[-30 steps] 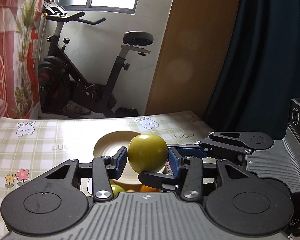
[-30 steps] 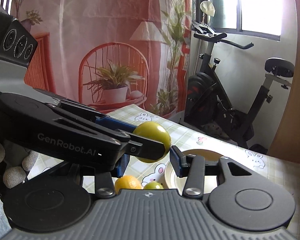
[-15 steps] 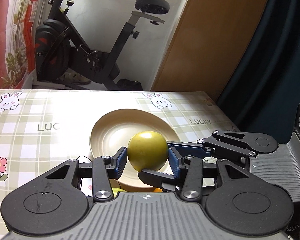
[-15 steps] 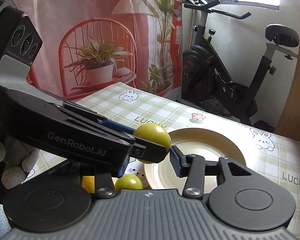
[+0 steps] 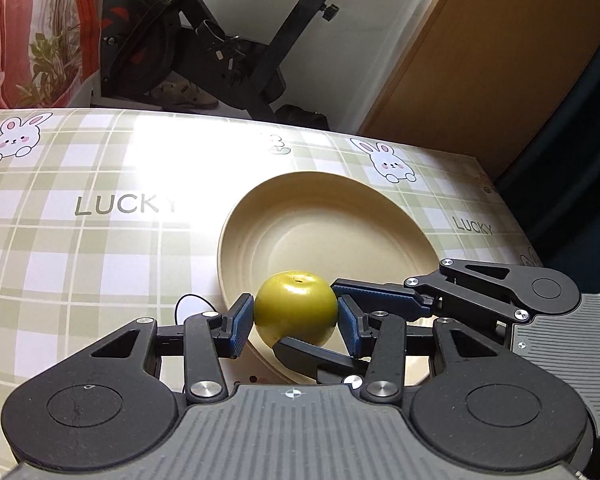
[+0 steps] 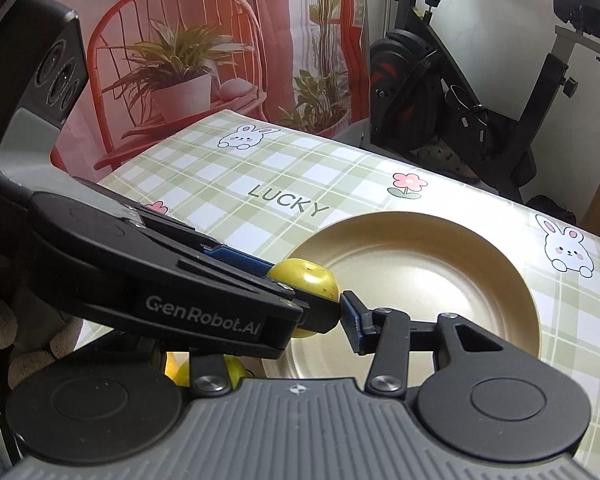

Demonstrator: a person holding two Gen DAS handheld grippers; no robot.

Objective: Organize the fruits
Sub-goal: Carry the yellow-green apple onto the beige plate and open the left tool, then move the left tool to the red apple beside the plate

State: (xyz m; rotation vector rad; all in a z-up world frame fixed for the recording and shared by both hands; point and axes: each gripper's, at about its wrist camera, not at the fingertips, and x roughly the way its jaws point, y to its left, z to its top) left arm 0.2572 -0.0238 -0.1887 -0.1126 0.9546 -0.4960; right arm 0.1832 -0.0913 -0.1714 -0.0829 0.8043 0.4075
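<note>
- Over the near rim of the cream plate [image 5: 324, 216], both tools pinch one green apple [image 5: 296, 308]: the left tool [image 5: 296, 320] and the right tool [image 6: 332, 316], crossing.
- The left tool reads "GenRobot.AI"; the table [image 5: 80, 240] cloth reads "LUCKY".

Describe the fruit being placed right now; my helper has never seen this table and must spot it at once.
On the green checked tablecloth printed with rabbits sits a cream plate. At its near rim a round yellow-green apple is pinched between blue-padded jaws of both the left gripper and right gripper. It is the only fruit held; the others lie half hidden below.
</note>
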